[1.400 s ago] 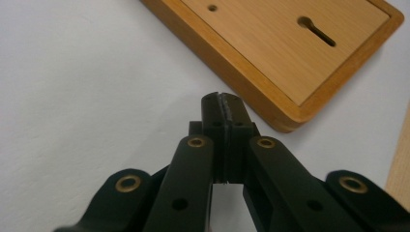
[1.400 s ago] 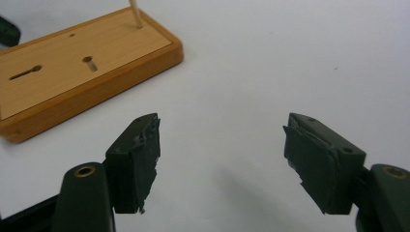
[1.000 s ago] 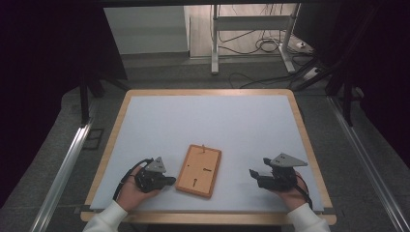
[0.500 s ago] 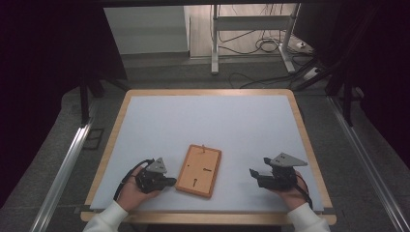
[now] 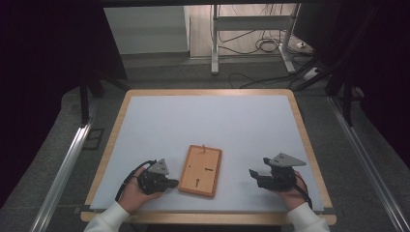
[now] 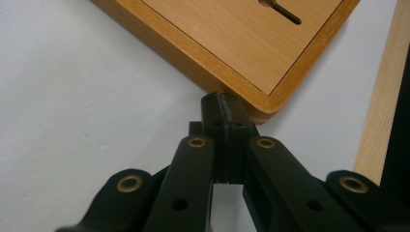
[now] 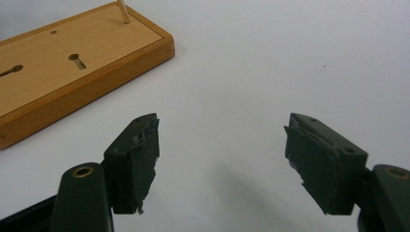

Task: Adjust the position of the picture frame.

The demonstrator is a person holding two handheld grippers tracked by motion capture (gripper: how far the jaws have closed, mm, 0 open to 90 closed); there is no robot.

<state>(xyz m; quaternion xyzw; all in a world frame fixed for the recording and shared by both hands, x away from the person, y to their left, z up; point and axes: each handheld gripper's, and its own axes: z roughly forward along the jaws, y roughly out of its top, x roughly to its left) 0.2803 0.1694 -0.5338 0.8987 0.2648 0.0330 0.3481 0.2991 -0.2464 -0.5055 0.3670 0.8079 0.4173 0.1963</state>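
High view: wooden board (image 5: 200, 170) is lying flat on the white table (image 5: 203, 121), near the person's edge, between the two hands; its long axis is running away from the person, tilted a little; a thin peg (image 5: 204, 146) is standing at its far end; left gripper (image 5: 170, 183) is sitting just beside the board's near left corner, tip pointing at it, touching or nearly so (hard to tell from up here); right gripper (image 5: 252, 175) is resting apart from the board's right side, a clear gap of bare table between; so the left hand is the nearer one by far.

Left gripper view: jaws are clenched together with nothing between them; the closed tip (image 6: 225, 107) is sitting right at the rounded corner of the board (image 6: 232, 43), which is lying straight ahead and running off up and left; a keyhole slot (image 6: 280, 10) is showing in the board's top face.

Right gripper view: jaws are standing spread, gripping nothing, only table between the pads (image 7: 137, 159); board (image 7: 72, 72) is lying ahead and to the left, well off the jaw line; peg (image 7: 123, 11) is sticking up at its far end; any grab from this side would, I judge, be needing a swing leftward first.
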